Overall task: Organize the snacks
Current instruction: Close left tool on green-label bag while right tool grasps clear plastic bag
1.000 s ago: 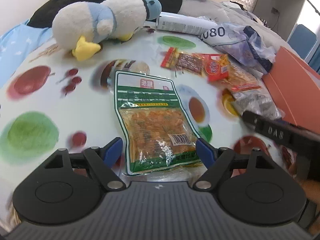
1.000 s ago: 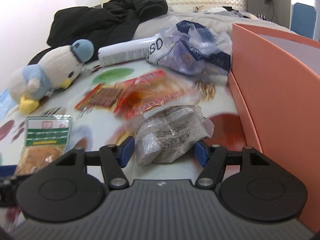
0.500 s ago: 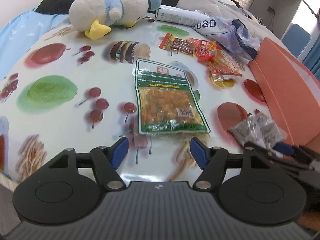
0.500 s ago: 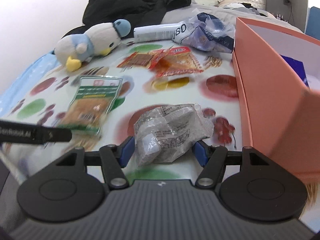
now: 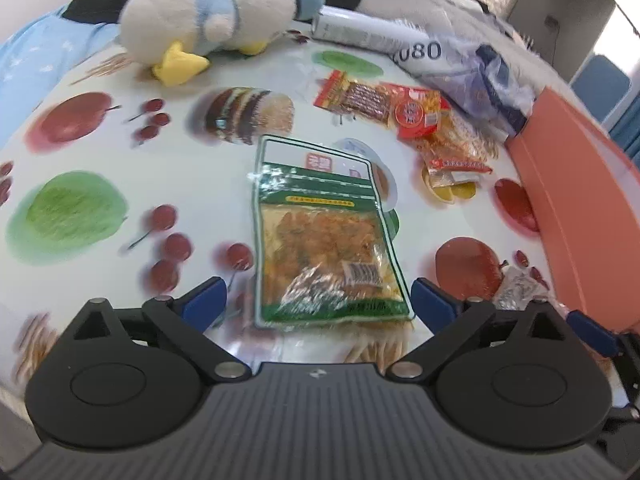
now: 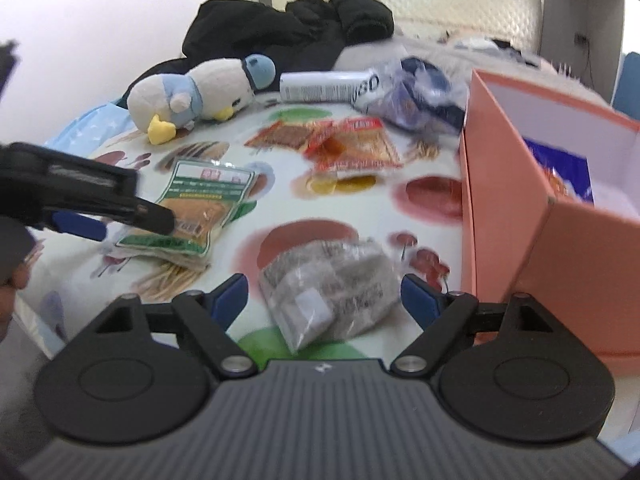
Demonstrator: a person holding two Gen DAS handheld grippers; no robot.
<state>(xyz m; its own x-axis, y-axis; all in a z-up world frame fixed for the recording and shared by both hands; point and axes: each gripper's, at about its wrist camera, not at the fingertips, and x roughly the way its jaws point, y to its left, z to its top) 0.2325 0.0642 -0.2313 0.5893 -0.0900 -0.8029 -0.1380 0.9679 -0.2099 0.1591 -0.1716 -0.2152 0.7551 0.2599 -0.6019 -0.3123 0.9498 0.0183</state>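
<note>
While half a second ago it hung back, the left gripper (image 5: 316, 298) now straddles the green-bordered snack bag (image 5: 320, 236), jaws wide, gripping nothing; beside the orange box (image 6: 560, 208), the right gripper (image 6: 324, 296) (equally wide) brackets the grey packet (image 6: 332, 280).

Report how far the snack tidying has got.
Done: one blue packet lies inside the orange box. In hand: the right claw brackets the grey packet, fingers apart; the left claw, also open, frames the green packet. Left: both of those, plus the red packets on the table.
</note>
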